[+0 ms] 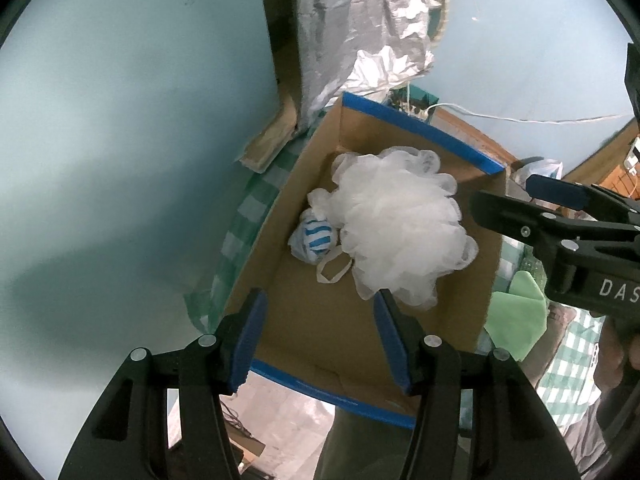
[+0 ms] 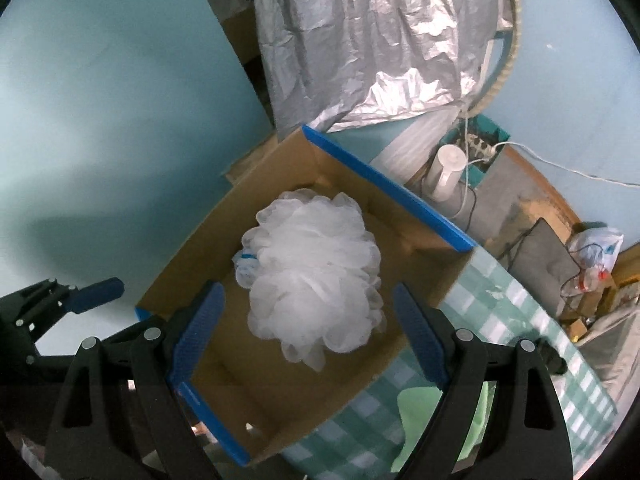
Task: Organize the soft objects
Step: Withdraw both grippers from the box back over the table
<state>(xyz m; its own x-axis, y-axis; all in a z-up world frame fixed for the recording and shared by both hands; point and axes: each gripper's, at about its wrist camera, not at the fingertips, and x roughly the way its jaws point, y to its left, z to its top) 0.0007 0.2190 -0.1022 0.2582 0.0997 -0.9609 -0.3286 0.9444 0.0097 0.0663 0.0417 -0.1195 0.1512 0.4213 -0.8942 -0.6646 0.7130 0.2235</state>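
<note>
Hovering over the cardboard box (image 2: 404, 236), both grippers gape, fingers apart and empty; the white loofah (image 2: 314, 280) lies inside, mid-frame; the right gripper (image 2: 316, 332) looks nearer than the left gripper (image 1: 320, 340).

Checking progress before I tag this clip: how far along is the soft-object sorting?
Done: the white mesh loofah and a blue-and-white striped soft item already lie in the cardboard box. In hand: nothing; the left gripper and right gripper both hang open and empty above the box. Left: a green cloth sits outside the box on the checked tablecloth, likely next.
</note>
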